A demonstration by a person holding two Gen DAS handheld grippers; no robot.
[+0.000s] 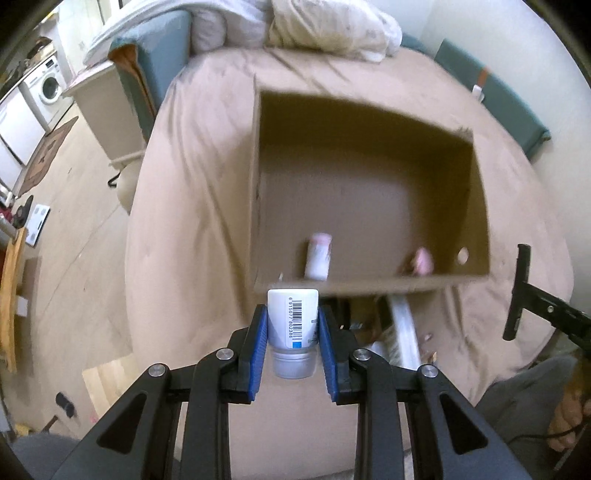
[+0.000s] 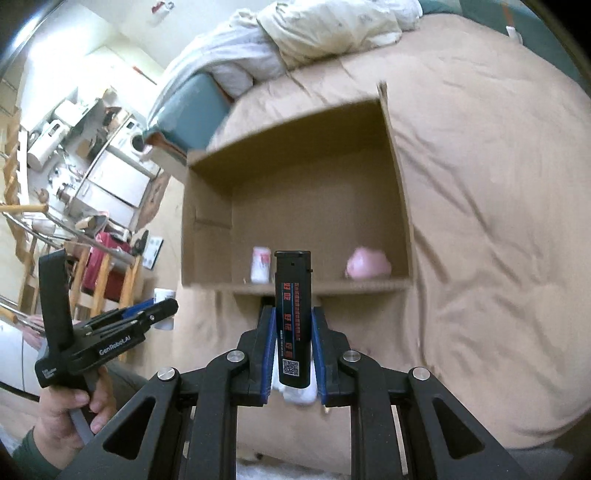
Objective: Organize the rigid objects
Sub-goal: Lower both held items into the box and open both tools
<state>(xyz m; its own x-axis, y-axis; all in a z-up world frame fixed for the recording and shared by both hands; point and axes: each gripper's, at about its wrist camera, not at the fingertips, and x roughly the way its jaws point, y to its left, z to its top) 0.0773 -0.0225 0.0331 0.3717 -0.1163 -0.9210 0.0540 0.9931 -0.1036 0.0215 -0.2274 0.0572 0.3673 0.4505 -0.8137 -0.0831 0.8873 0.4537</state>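
Observation:
My left gripper is shut on a white tube with a barcode, cap toward the camera, just short of the near wall of an open cardboard box. My right gripper is shut on a black lighter with red print, held upright in front of the same box. Inside the box lie a white bottle with a pink end and a pink rounded object. In the right wrist view the left gripper shows at the left, held by a hand.
The box sits on a bed with a tan cover. Pillows and bedding are piled at the head. Left of the bed is wooden floor, with a washing machine and cluttered furniture farther off. A white packet lies before the box.

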